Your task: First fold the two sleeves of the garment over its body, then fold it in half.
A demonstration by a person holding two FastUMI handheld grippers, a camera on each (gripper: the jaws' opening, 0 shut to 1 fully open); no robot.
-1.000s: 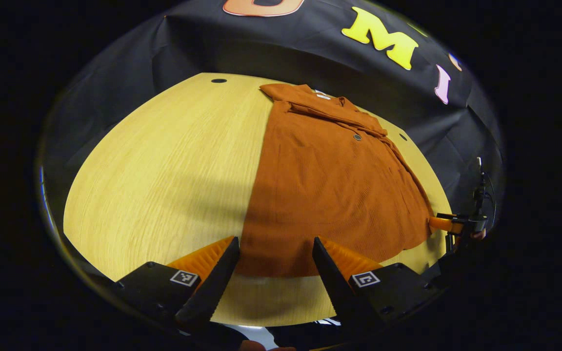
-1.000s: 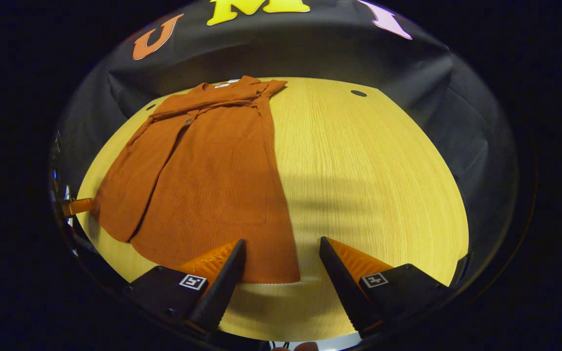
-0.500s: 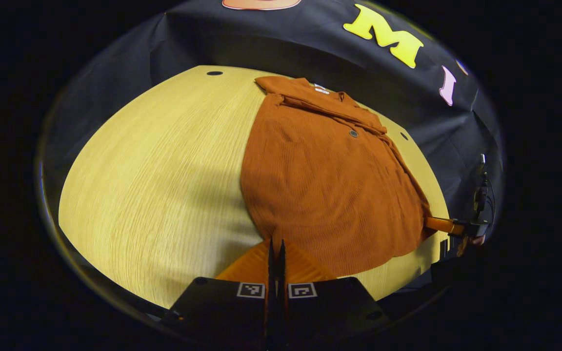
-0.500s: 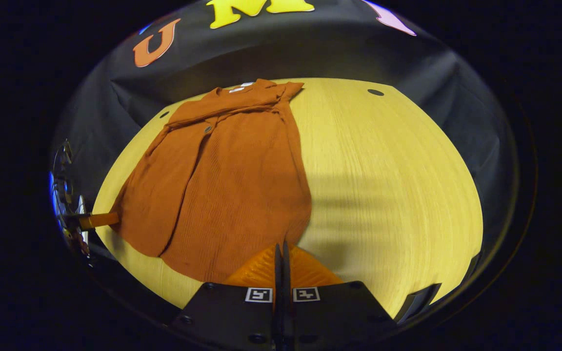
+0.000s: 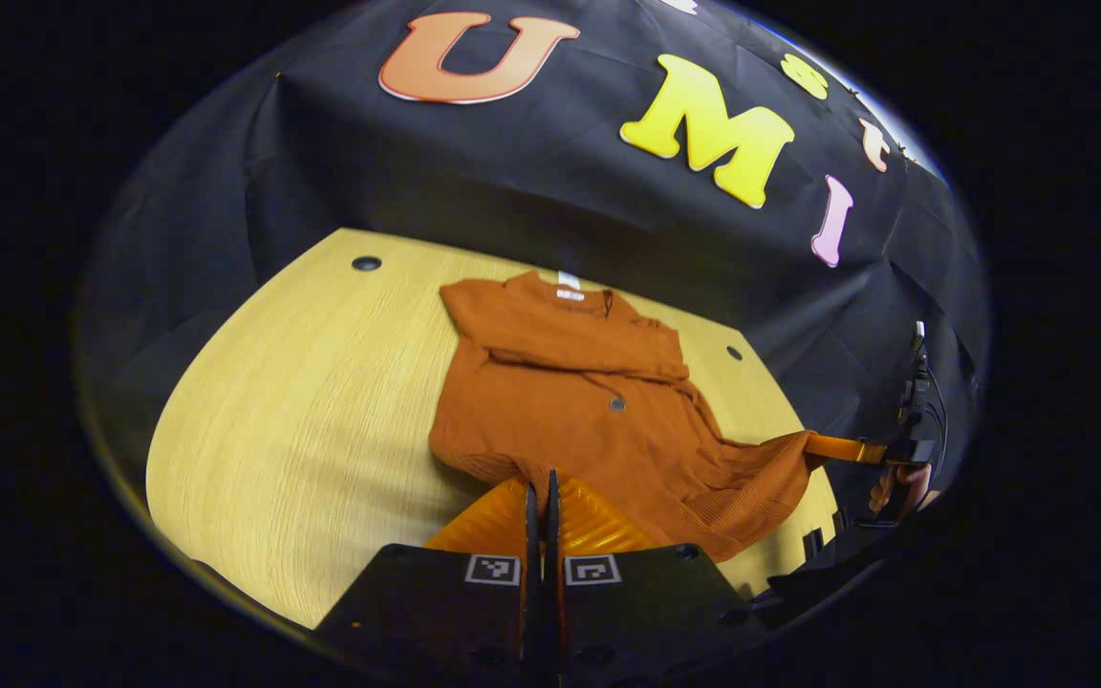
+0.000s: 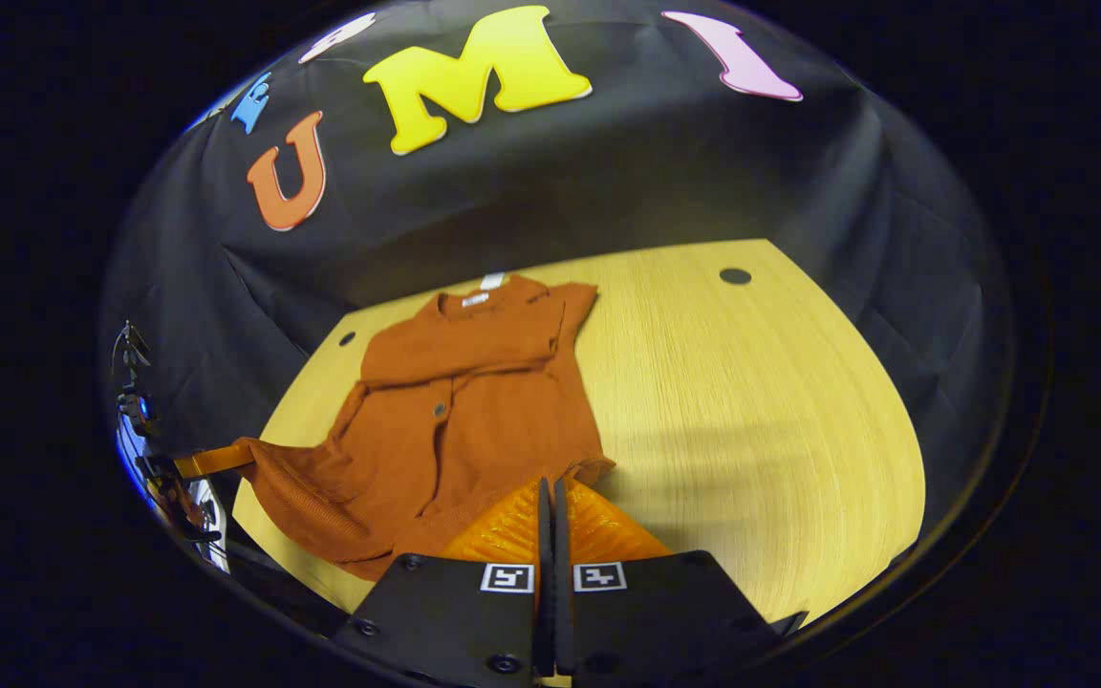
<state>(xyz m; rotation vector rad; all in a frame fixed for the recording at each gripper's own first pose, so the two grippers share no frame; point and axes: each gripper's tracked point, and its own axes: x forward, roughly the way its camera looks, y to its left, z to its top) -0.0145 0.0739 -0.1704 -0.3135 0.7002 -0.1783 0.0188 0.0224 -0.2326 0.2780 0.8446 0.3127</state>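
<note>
An orange-brown garment (image 5: 589, 401) lies on the wooden table (image 5: 302, 401), collar toward the black wall, sleeves folded across its chest. My left gripper (image 5: 539, 492) is shut on the hem's left corner and holds it off the table. In the right gripper view the same garment (image 6: 474, 411) shows, with my right gripper (image 6: 550, 489) shut on the hem's other corner. The lifted hem sags between the two corners. The right gripper's orange fingers (image 5: 842, 446) show far off at the hem's right corner, and the left gripper's fingers (image 6: 206, 462) at the hem's left corner.
The table (image 6: 761, 411) has small dark grommet holes (image 5: 366, 263) (image 6: 734, 276) near its far corners. A hand (image 5: 895, 485) holds the far gripper at the right. Bare wood stretches left of the garment in the left gripper view and right of it in the right gripper view.
Both grippers went from open beside the hem to shut on its corners. Since then they have lifted the hem off the table and carried it toward the collar.
</note>
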